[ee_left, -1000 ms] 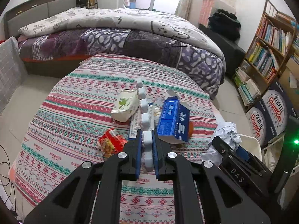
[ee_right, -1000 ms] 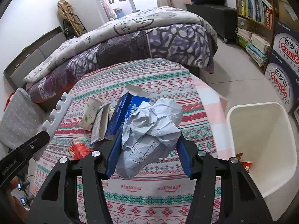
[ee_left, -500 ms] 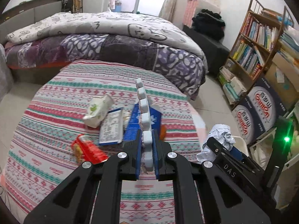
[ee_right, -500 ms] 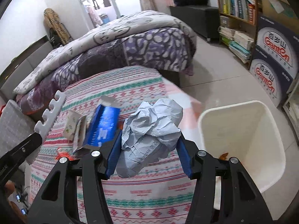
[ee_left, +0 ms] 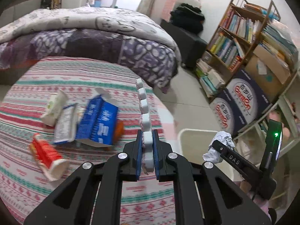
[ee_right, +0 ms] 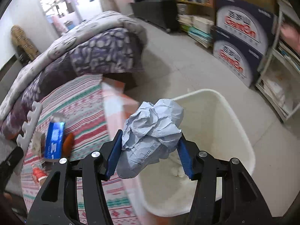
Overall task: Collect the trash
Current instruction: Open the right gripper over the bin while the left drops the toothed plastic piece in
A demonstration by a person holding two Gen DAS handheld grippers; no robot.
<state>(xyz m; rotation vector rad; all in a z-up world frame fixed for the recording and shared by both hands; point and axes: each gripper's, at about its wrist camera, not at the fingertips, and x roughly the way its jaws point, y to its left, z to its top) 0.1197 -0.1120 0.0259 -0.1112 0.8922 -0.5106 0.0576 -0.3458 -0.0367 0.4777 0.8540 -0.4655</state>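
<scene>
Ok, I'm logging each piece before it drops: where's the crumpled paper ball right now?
The crumpled paper ball is clamped in the right gripper, held over the near rim of the white bin beside the table.

"DAS" on right gripper (ee_left: 232, 157) arm; "GamOn" on stacked cartons (ee_left: 241, 101) by bookshelf.

Quilted bed (ee_left: 90, 35), bookshelf (ee_left: 243, 43), tiled floor (ee_right: 187, 71)
</scene>
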